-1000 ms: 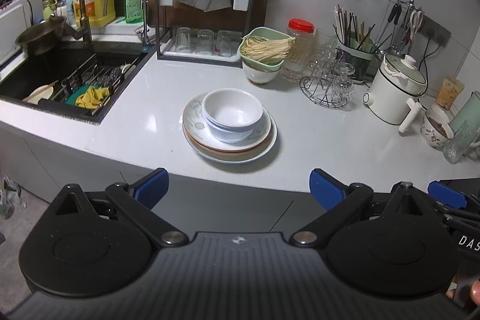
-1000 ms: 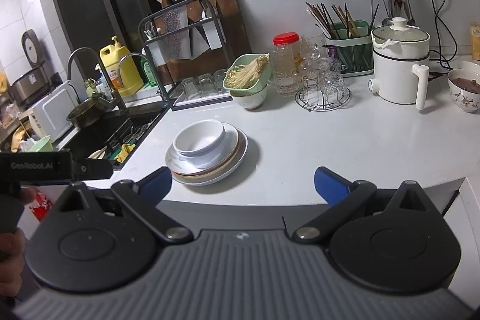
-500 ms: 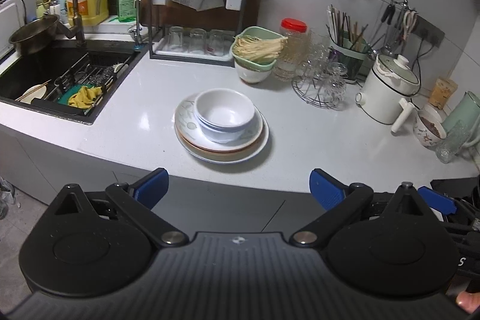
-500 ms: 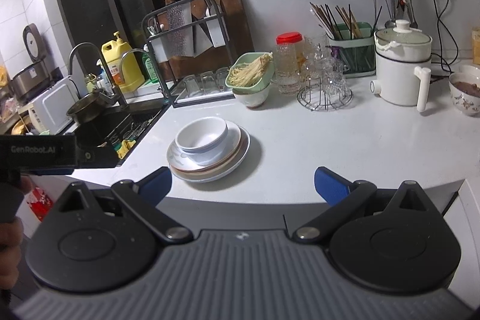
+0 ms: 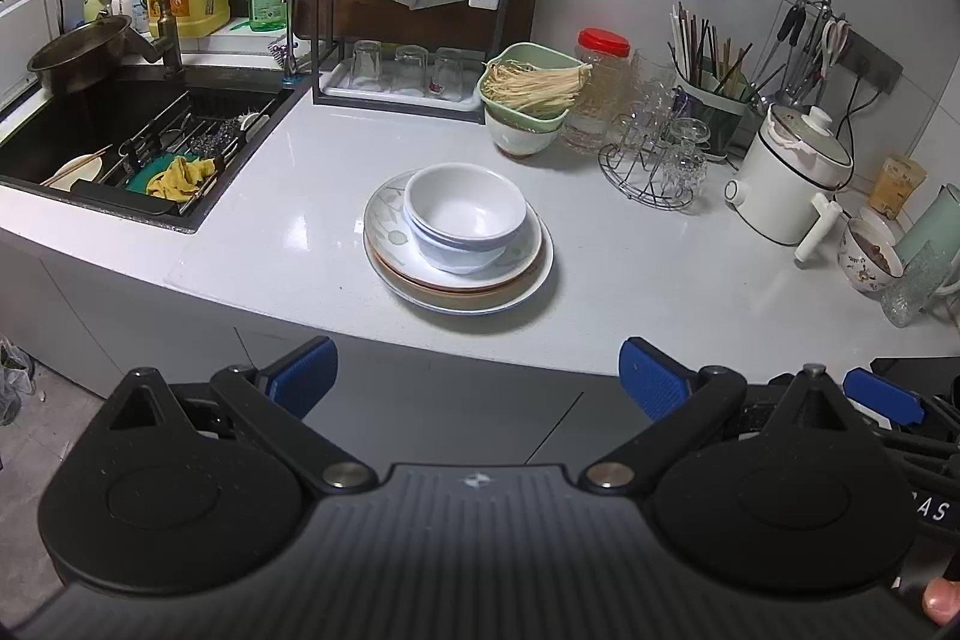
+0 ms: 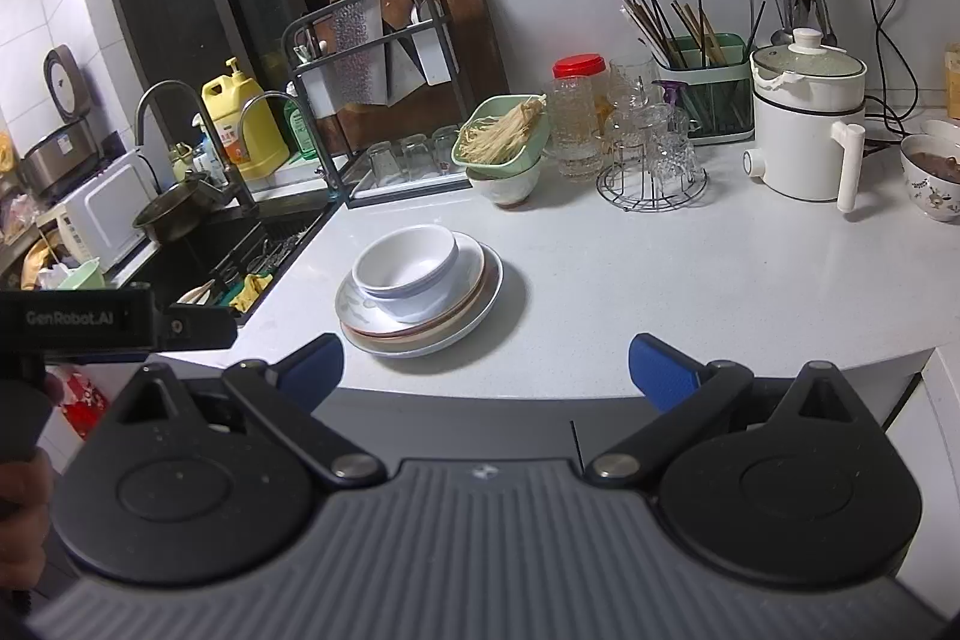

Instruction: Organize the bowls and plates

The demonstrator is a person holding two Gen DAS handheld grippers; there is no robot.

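Observation:
A stack of plates (image 5: 528, 274) (image 6: 480, 292) lies on the white counter, a flowered plate on top. Two nested white bowls (image 5: 465, 214) (image 6: 405, 265) sit on the stack, toward its left side. My left gripper (image 5: 477, 376) hangs open in front of the counter edge, nothing between its blue pads. My right gripper (image 6: 486, 370) is likewise open and empty, short of the counter. Both stand well back from the stack. The left gripper's body also shows at the left edge of the right wrist view.
A dark sink (image 5: 78, 142) with a rack, cloth and dishes lies to the left. Behind the stack stand a glass rack (image 5: 396, 70), a green basket of noodles (image 5: 528, 88) on a bowl, a wire stand of glasses (image 5: 657, 160), a white electric pot (image 5: 786, 184) and a patterned bowl (image 5: 870, 253).
Both views have shifted slightly: the stack sits a little lower and more central in the left wrist view. The stack, bowls and jaws have not changed.

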